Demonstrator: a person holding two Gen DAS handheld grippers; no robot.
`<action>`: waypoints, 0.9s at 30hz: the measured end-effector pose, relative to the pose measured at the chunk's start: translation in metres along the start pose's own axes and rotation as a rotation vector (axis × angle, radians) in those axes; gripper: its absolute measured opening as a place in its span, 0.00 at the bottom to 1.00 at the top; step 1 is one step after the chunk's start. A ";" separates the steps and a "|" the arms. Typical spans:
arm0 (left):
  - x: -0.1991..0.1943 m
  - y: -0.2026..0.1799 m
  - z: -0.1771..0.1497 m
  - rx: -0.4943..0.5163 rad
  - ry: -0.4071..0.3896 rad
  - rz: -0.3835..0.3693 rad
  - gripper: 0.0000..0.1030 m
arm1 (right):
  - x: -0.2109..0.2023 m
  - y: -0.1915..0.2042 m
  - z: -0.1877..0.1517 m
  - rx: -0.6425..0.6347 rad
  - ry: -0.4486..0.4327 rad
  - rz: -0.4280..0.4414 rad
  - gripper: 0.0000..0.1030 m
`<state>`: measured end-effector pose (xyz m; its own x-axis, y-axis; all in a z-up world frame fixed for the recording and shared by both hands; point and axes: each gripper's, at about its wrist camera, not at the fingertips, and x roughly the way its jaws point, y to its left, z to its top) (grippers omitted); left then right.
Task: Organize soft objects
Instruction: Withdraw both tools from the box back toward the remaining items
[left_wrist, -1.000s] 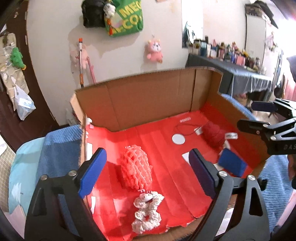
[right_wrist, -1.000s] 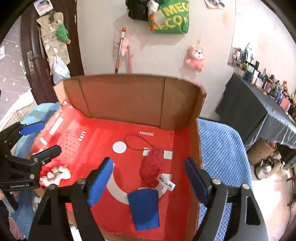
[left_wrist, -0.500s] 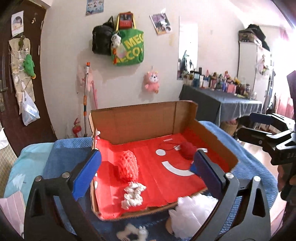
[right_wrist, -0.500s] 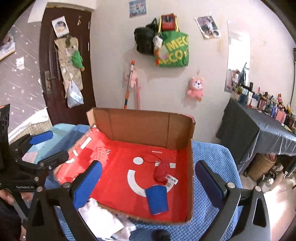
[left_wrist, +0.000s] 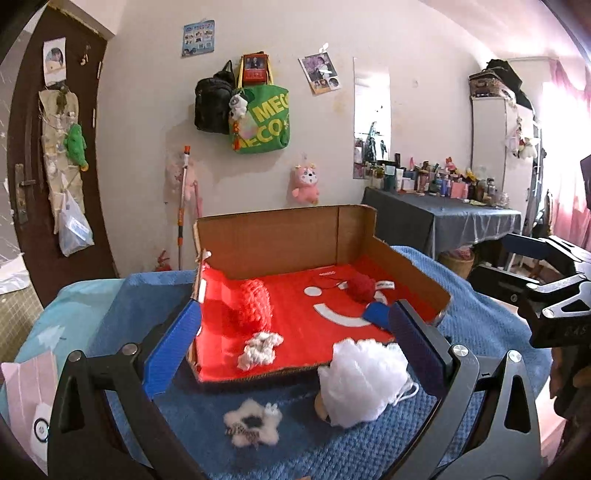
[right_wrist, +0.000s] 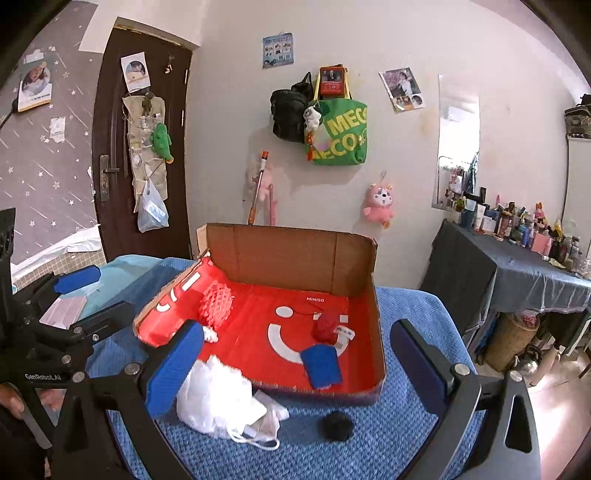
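Observation:
A red-lined cardboard box (left_wrist: 406, 258) (right_wrist: 376, 332) lies on a blue cloth. Inside are a red net ball (left_wrist: 255, 306) (right_wrist: 216, 304), a white knitted piece (left_wrist: 260, 349), a red yarn ball (left_wrist: 362, 288) (right_wrist: 325, 328) and a blue pad (right_wrist: 321, 365) (left_wrist: 375, 312). In front of the box lie a white mesh puff (left_wrist: 364, 380) (right_wrist: 212, 395), a white fluffy star (left_wrist: 253, 424) and a black pompom (right_wrist: 336, 426). My left gripper (left_wrist: 291, 350) and right gripper (right_wrist: 295, 365) are both open and empty, held back above these loose items.
The blue cloth (right_wrist: 417, 332) covers the table, with a light blue sheet (left_wrist: 44, 321) and a pink pouch (left_wrist: 29, 391) at the left. A dark-clothed table (right_wrist: 517, 280) with bottles stands at the right. Bags hang on the wall (left_wrist: 258, 118).
Both grippers have pulled back and up from inside the box, so the whole box and the loose items in front of it show now. Both stay open.

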<state>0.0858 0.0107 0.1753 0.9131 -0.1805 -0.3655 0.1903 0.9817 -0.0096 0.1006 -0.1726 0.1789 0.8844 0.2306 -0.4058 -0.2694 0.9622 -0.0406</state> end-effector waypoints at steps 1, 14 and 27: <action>-0.003 -0.001 -0.004 0.005 -0.004 0.009 1.00 | -0.002 0.002 -0.004 -0.001 -0.001 -0.005 1.00; -0.009 -0.006 -0.055 -0.032 0.066 0.024 1.00 | -0.011 0.008 -0.061 0.023 0.013 -0.060 1.00; -0.003 -0.007 -0.104 -0.067 0.118 0.037 1.00 | -0.004 0.015 -0.119 0.039 0.050 -0.101 1.00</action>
<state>0.0442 0.0109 0.0797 0.8695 -0.1393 -0.4739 0.1288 0.9902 -0.0547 0.0480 -0.1766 0.0710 0.8862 0.1257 -0.4460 -0.1643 0.9852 -0.0488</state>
